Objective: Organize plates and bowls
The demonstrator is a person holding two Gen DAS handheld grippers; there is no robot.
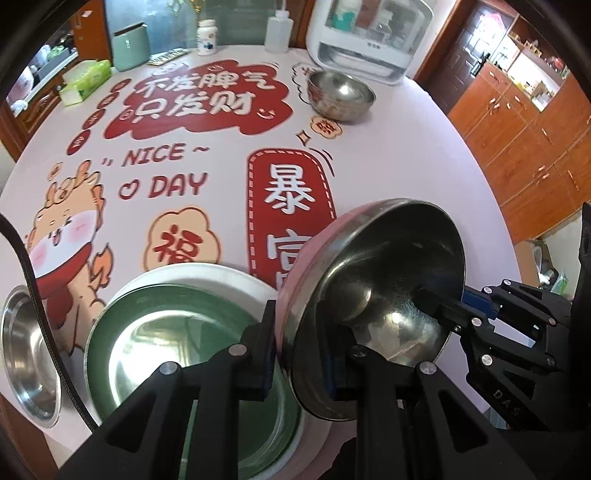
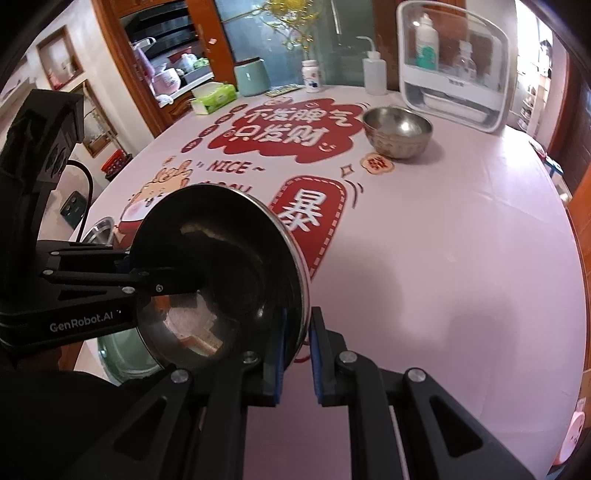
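Note:
A pink-backed steel plate [image 1: 376,288] is held on edge above the table by both grippers. My left gripper [image 1: 303,354] is shut on its lower rim; my right gripper [image 1: 443,302] clamps the opposite rim. In the right wrist view the same plate [image 2: 221,266] stands tilted, my right gripper [image 2: 297,354] is shut on its rim, and my left gripper [image 2: 177,284] grips it from the left. Below lies a green-rimmed plate [image 1: 177,354] stacked on a white plate [image 1: 229,273]. A steel bowl [image 1: 340,94] stands far back, also in the right wrist view [image 2: 398,131].
Another steel dish [image 1: 29,354] lies at the table's left edge. At the back stand a white storage box [image 1: 373,40], a squeeze bottle [image 1: 279,31], a pill bottle [image 1: 207,37], a green canister [image 1: 131,46] and a tissue pack [image 1: 85,81]. Wooden cabinets [image 1: 517,122] line the right.

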